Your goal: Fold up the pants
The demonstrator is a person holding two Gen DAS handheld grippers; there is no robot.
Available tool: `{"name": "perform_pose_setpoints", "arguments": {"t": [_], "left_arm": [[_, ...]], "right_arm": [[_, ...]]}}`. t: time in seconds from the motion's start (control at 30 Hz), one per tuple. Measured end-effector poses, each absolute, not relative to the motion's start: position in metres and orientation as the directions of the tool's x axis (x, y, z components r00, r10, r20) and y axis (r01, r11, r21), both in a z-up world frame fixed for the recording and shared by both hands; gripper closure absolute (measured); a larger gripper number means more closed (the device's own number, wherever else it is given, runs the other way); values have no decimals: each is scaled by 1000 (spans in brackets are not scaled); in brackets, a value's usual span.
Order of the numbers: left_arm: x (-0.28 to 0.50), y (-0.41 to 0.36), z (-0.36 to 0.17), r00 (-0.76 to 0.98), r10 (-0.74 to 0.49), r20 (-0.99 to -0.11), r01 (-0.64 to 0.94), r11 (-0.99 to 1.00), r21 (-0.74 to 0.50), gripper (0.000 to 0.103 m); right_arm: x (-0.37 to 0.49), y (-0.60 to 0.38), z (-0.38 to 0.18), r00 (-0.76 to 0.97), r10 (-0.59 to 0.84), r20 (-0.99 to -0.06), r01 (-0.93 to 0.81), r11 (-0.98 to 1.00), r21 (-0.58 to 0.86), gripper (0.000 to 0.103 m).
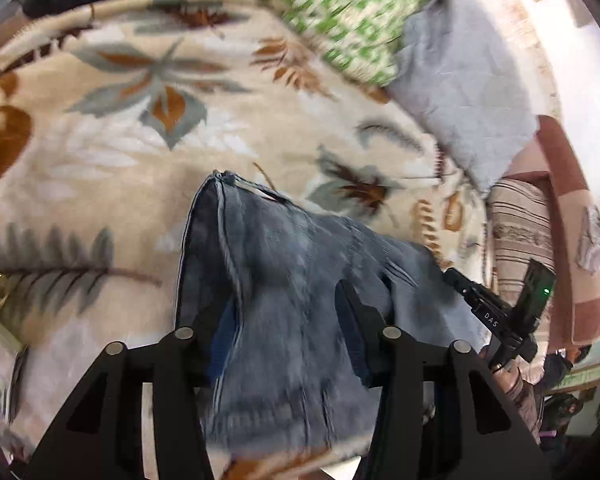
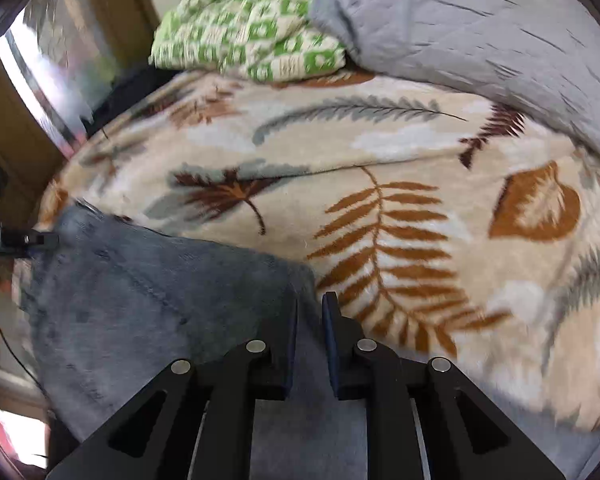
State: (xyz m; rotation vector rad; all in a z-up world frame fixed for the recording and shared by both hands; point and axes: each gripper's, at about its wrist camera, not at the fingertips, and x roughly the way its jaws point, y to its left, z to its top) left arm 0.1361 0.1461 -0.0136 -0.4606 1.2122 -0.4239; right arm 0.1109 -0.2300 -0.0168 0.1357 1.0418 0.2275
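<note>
One garment: a pair of blue denim jeans (image 1: pixel 284 280) is draped on a leaf-patterned blanket (image 1: pixel 140 140) on a bed, at the near edge, with a hem or corner reaching toward the far side.
Handling: the denim is judged fairly heavy and soft but thick; it should hold a crease, sag when lifted by one point, and not be slippery or fragile.
Where to take hold: seamed edges and hem corners are judged the firmest places, with two corners lifted together so that the layer folds evenly.
Left gripper (image 1: pixel 288 320): its jaws are set about half wide with bunched denim between them; the right-hand finger (image 1: pixel 356 312) is seen against a fold, but whether the pads press cannot be told through the blur.
Right gripper (image 2: pixel 310 316): its jaws are narrowed to a slim gap over the right edge of the jeans (image 2: pixel 148 300); a firm pinch on cloth cannot be confirmed.
Writing: the letters "DAS" are read on the right gripper's body in the left wrist view; no garment label can be read.
Surroundings: a green-and-white patterned cloth (image 2: pixel 252 28) and a grey quilted cover (image 2: pixel 480 28) lie at the far side of the bed.
</note>
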Motion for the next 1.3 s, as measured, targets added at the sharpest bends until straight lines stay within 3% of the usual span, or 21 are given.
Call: {"name": "perform_pose_setpoints", "arguments": {"t": [0.1,0.17,0.3,0.5,0.63,0.67,0.7,0.73,0.83,0.9,1.0,1.13,1.23,1.3], "left_arm": [[100,158,-9,300,-610,-733,84,782,-617,39],[81,158,-15,275,-648,-710,80,752,-655,39],[50,151,-37,235,-712,-662,45,688,-724,39],[52,143,-69,204,-734,-648,-73,649,-757,39],[63,145,-77,220,-735,-641,-132,629,-766,42],[65,145,-75,228,-733,-641,-138,627,-767,49],[66,145,-70,241,-728,-642,-133,630,-765,58],[66,144,-65,249,-724,-643,-115,637,-762,59],[65,141,-64,261,-653,-711,-93,716,-692,59],[67,143,-79,239,-615,-751,-131,746,-653,65],[62,152,-89,231,-644,-729,-174,710,-683,64],[46,152,-73,250,-653,-715,-119,712,-692,62],[32,142,-62,250,-690,-680,-78,685,-724,49],[27,131,-57,237,-712,-661,-47,672,-739,46]], "right_arm": [[78,-234,-5,494,343,-799,-125,937,325,73],[46,-232,0,496,388,-777,-143,919,367,64],[-1,-217,-1,474,437,-764,-187,898,398,56],[-35,-162,-18,405,405,-819,-331,901,282,52],[-37,-133,-37,428,274,-861,-391,915,97,51],[-37,-129,-41,427,256,-867,-403,913,71,61],[-36,-127,-43,419,258,-871,-412,909,71,76],[-35,-127,-43,407,276,-871,-413,906,94,101],[-40,-128,-37,400,356,-845,-430,887,170,102],[-39,-123,-51,366,326,-872,-422,893,157,102],[-39,-132,-58,357,347,-867,-367,906,211,103],[-47,-181,-31,446,414,-794,-232,910,345,95],[-65,-250,-16,561,368,-741,-49,909,414,74],[-87,-305,-12,629,301,-717,97,884,456,71]]}}
